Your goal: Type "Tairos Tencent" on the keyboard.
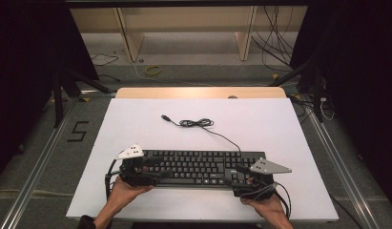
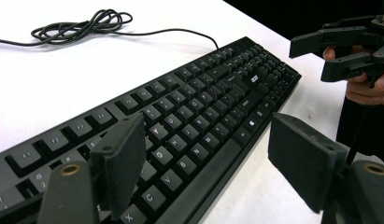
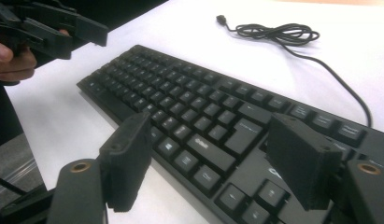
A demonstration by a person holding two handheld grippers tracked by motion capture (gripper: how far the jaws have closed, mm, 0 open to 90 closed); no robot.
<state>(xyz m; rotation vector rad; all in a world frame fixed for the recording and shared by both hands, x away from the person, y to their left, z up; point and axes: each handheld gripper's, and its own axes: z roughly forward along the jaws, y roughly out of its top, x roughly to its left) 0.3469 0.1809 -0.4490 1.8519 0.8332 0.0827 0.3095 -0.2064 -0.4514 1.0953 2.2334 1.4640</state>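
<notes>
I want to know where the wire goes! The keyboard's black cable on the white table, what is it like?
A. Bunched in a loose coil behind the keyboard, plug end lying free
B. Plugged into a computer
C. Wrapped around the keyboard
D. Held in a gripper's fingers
A: the cable lies in a loose coil on the table beyond the keyboard, and its plug rests free on the white surface.
</notes>
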